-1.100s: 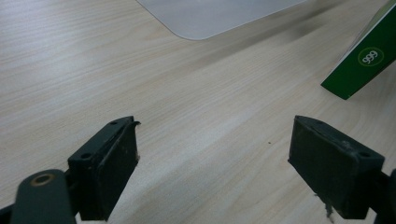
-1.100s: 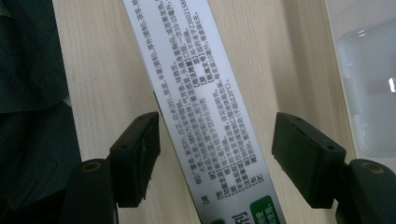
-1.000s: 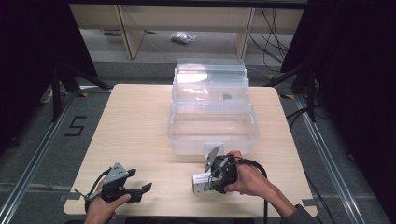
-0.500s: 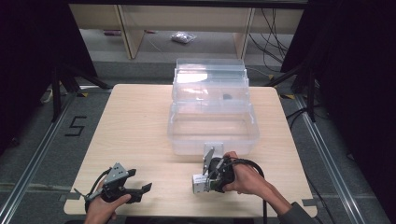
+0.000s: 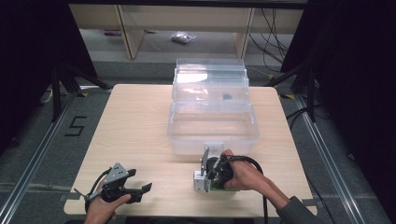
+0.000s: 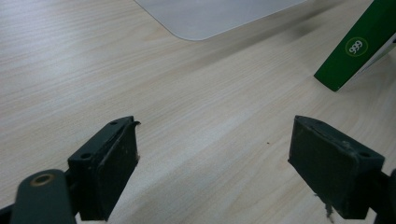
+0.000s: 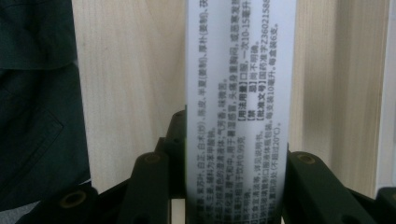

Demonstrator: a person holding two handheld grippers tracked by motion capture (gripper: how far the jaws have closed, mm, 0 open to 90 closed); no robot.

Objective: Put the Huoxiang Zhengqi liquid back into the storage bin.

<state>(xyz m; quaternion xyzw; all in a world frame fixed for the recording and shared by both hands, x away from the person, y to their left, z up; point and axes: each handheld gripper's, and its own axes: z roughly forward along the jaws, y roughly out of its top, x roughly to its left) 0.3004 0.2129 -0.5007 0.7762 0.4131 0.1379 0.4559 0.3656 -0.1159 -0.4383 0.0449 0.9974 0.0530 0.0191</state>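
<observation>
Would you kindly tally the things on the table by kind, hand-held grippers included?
Clear plastic box, lid open: 1
Green-and-white carton, clamped between the right gripper's jaws: 1
Hand-held grippers: 2, left gripper and right gripper
Total: 4

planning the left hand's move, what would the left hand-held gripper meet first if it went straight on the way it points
Bare tabletop first, which looks free ahead of the open left hand-held gripper. Farther on lie the clear box and, off to one side, the green carton; depth is hard to judge.
</observation>
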